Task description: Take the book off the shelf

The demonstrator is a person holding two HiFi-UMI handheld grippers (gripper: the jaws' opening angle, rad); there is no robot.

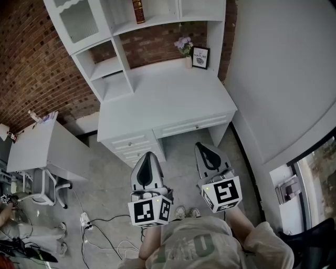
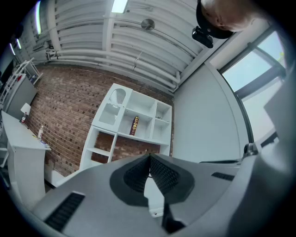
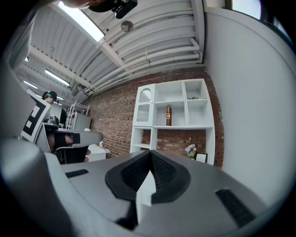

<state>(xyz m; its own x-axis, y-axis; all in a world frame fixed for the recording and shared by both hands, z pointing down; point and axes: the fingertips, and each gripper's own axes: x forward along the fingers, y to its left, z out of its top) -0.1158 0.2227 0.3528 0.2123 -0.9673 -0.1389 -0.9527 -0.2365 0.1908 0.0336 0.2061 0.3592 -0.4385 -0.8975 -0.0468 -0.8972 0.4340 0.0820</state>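
Brick wall (image 1: 31, 63) backs a white shelf unit (image 1: 118, 68) that rises from the rear of a white worktop (image 1: 168, 102), where a small vase of flowers (image 1: 184, 46) and a framed print (image 1: 200, 57) stand. The book (image 1: 138, 11) stands upright in a middle compartment of that unit, above the worktop and well apart from both tongs. Left tongs (image 1: 149, 155) and right tongs (image 1: 202, 146) are held side by side over the floor before the worktop, each with its jaws together on nothing.
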